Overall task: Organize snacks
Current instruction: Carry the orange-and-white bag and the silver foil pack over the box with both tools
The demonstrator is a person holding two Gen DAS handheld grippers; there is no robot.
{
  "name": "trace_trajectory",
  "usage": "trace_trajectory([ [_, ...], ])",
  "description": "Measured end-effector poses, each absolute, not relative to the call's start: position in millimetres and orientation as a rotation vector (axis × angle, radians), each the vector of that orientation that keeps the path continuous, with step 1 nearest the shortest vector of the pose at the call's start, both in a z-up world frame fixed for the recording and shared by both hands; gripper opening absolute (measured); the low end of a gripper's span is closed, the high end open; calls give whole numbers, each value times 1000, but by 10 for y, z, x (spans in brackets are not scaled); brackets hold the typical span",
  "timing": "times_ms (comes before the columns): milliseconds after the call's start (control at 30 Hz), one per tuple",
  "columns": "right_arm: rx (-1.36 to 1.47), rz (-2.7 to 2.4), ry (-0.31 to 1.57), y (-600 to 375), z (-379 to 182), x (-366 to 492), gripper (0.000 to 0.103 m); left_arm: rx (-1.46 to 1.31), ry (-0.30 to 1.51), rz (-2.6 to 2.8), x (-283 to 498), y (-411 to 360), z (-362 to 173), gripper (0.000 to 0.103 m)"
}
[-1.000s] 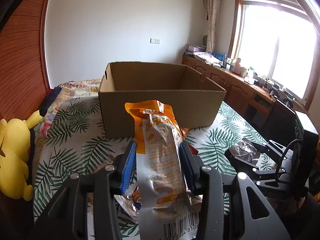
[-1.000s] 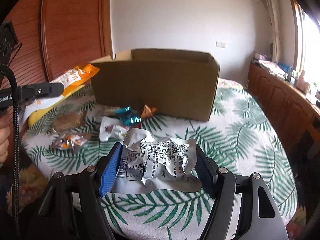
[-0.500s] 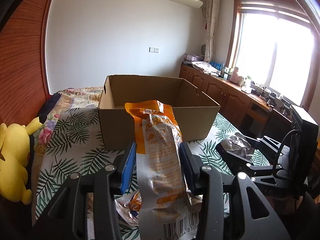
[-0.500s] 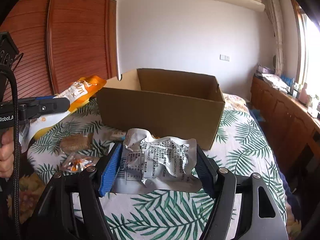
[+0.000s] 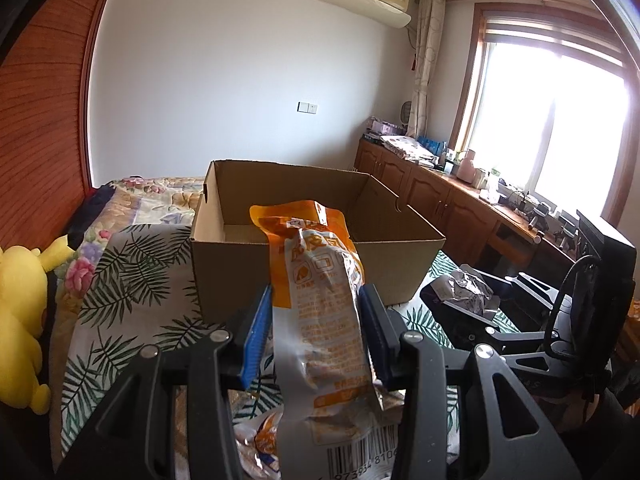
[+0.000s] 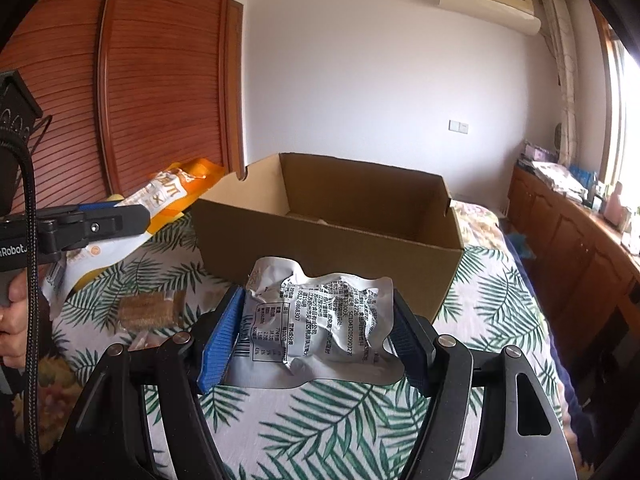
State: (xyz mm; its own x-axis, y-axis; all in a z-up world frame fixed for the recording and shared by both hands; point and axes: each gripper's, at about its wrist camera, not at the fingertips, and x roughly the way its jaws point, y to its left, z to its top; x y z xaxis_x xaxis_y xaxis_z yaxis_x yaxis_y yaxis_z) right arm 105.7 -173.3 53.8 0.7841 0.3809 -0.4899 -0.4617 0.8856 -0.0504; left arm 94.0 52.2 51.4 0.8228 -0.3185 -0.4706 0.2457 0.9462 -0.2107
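An open cardboard box (image 5: 304,272) (image 6: 332,240) stands on the leaf-print bed ahead of both grippers. My left gripper (image 5: 316,320) is shut on a long orange and white snack bag (image 5: 324,304), held lengthwise and raised in front of the box's near wall. The same bag (image 6: 168,196) shows at the left of the right wrist view. My right gripper (image 6: 316,328) is shut on a crumpled silver foil packet (image 6: 320,320), held above the bedspread short of the box. That packet (image 5: 468,292) is visible at the right of the left wrist view.
Loose snacks lie on the bedspread (image 6: 480,308) left of the box, among them a brown bar in clear wrap (image 6: 148,310). A yellow plush toy (image 5: 20,312) sits at the bed's left edge. Wooden cabinets (image 5: 448,200) line the window wall. A hand (image 6: 16,312) holds the left gripper.
Both grippers have risen with their packets, so the box's open inside now shows. The box sits lower in both views. Neither grip changed.
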Motion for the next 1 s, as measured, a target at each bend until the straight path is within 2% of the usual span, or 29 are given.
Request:
trace_trajectory([
  [1000,-180,512,482,-1587,629,2198,72,-80,577,-297,2348,335,527,43],
])
